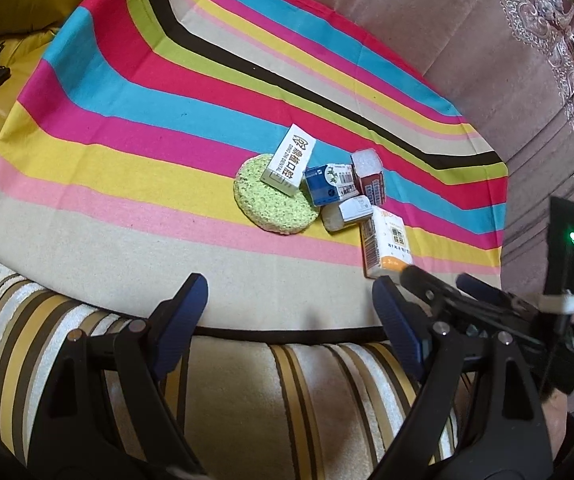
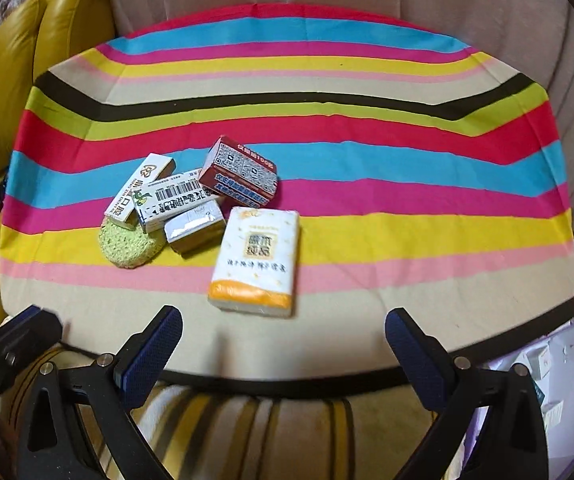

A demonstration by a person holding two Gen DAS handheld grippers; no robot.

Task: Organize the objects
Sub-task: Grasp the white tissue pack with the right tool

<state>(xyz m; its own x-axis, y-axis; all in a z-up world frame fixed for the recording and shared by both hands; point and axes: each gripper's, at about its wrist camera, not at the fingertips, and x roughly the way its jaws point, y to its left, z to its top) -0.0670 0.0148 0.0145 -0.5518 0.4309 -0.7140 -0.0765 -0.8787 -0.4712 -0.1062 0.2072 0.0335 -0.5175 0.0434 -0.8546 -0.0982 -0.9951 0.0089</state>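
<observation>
Left wrist view: the left tool [image 1: 287,312] is hovering with jaws spread and empty over the striped cloth [image 1: 127,128] covering the table. A tissue pack [image 1: 387,240] is lying beside the right tool [image 1: 443,280].

Right wrist view: the right tool [image 2: 283,340], gaping and empty, is facing the tissue pack [image 2: 256,258], red box [image 2: 239,176] and green sponge [image 2: 127,246], clustered together.

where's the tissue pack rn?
Right wrist view: tissue pack lies flat on the striped cloth, centre-left, nearest the camera in the pile, just right of the silver packet.
</observation>
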